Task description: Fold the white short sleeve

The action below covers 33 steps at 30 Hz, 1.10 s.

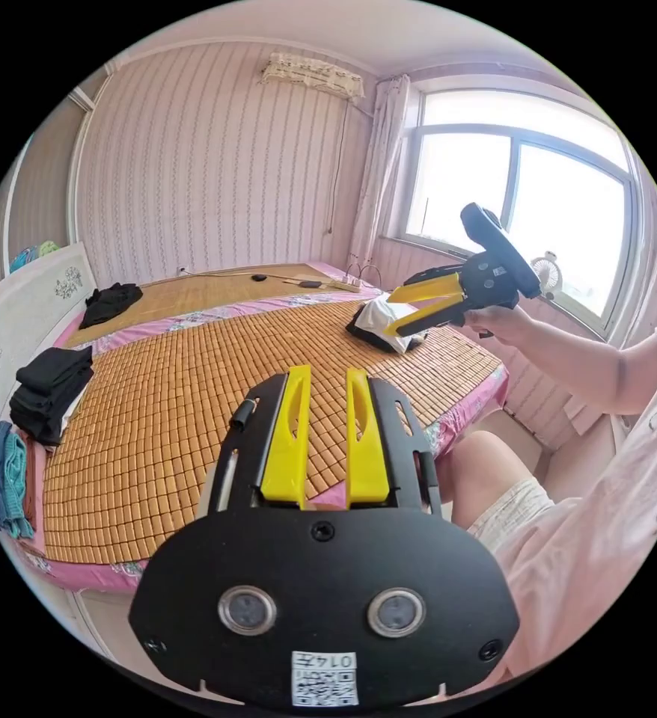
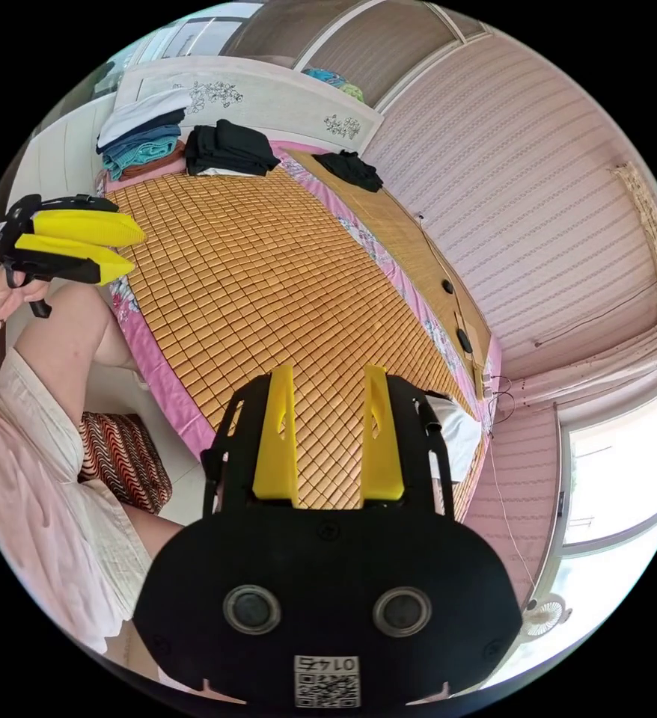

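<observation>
Left tool [image 1: 327, 389]: we find it parted, empty, above the mat [image 1: 194, 419].
Right tool [image 1: 407, 308]: released, empty, raised.
Shirt [image 1: 384, 318]: bunched at the mat's far corner, just beyond the right tool, which we judge nearer.

both views are brightly lit by daylight from the window [image 1: 523, 202], which is blown out to white. straight lines are bent at the fisheye edges, ringed by black. focus is sharp; shadows are soft.
</observation>
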Each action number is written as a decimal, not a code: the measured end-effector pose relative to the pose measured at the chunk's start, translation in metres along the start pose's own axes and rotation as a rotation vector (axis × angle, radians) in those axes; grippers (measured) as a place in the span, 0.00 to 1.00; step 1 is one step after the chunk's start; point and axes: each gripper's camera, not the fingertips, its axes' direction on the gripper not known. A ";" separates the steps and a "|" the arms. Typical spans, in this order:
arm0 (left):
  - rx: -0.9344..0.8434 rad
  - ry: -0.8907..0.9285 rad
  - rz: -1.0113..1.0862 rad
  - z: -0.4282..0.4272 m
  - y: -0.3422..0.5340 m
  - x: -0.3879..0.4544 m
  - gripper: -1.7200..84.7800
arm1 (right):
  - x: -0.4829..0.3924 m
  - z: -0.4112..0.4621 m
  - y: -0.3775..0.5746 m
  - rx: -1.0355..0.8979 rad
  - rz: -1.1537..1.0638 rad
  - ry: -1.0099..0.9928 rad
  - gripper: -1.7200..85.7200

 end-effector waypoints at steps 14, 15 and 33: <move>-0.225 0.214 0.122 0.256 -0.103 0.107 0.13 | 0.204 0.051 0.177 -0.084 0.352 -0.127 0.18; -0.251 0.230 0.131 0.286 -0.114 0.112 0.13 | 0.214 0.057 0.187 -0.094 0.372 -0.134 0.18; -0.422 0.211 0.327 0.663 -0.270 0.160 0.12 | 0.504 0.201 0.259 -0.076 0.796 -0.213 0.06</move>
